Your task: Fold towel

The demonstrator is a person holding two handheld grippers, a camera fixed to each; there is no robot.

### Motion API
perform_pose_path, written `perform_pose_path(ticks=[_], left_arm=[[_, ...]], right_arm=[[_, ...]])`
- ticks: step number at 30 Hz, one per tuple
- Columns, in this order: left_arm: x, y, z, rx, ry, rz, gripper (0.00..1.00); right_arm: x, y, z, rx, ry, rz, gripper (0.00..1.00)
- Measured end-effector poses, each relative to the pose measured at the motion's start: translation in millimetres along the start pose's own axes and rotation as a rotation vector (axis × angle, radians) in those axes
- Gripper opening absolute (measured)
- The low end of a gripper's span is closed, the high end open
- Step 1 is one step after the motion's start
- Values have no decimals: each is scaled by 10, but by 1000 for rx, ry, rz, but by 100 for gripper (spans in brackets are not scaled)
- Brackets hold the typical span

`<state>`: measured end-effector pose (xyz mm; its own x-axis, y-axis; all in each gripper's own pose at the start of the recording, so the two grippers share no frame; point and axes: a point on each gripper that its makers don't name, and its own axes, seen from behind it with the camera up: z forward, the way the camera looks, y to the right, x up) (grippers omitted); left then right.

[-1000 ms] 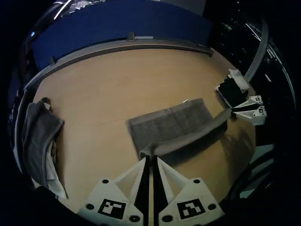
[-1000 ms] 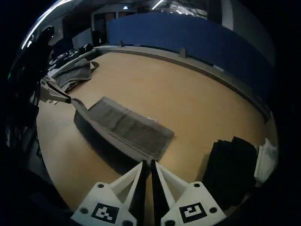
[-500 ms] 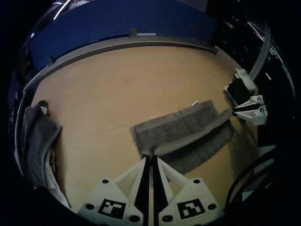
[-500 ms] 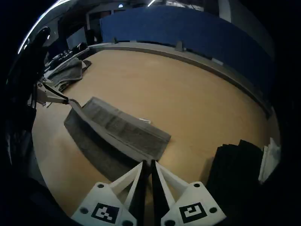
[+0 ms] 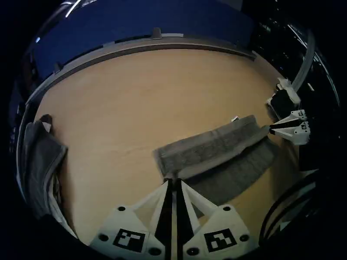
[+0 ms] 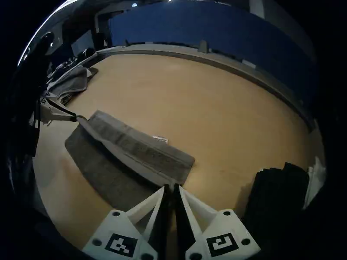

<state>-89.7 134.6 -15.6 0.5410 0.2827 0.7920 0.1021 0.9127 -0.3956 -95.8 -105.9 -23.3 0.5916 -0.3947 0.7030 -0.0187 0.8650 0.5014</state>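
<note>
Grey towel on table, near edge lifted, left gripper and right gripper fingers each pinching a corner, grey cloth heap at table's left edge, black stack near right gripper, blue partition behind

Grips raised edge of grey towel at bottom centre with left gripper, at right edge with right gripper.

A: What's underfoot here?
B: A tan wooden table, with a grey rail curving along its far edge.
A: And behind that?
B: A blue partition — then a dim room with a ceiling light streaking overhead.
</note>
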Motion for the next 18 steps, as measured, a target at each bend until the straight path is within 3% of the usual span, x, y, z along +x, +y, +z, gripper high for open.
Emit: perform_pose_path(ticks=[13,15,18], left_arm=[[27,-76,132,29,3,17,7],[37,-102,142,39,4,15,9],[63,-156,152,61,11,13,18]], right_arm=[[-2,46,84,-33,6,2,14],[-1,59,89,-41,6,-2,18],[7,85,91,-54,8,-11,33]])
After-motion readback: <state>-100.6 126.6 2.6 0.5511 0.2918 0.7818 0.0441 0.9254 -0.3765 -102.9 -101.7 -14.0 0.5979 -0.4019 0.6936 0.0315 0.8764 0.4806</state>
